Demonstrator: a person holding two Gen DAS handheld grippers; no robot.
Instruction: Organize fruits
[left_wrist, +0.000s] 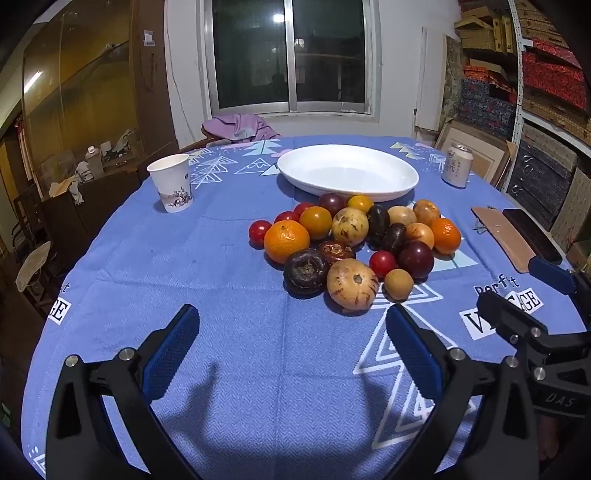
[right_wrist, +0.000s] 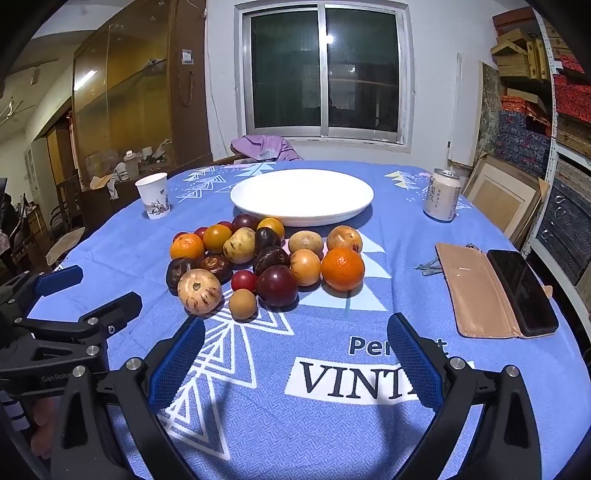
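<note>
Fruit pile (left_wrist: 354, 243) heaped before white plate (left_wrist: 347, 171); left gripper (left_wrist: 291, 332) and right gripper (right_wrist: 295, 339) spread, ungrasping; phone's (right_wrist: 524, 291) full length seen only from right wrist.

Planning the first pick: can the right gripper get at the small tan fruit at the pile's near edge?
Probably yes: the right gripper is open, and the tan fruit sits at the pile's front with bare cloth between.

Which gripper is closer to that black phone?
Right. The right gripper sits just left of the phone; the left gripper is farther left, beyond it.
</note>
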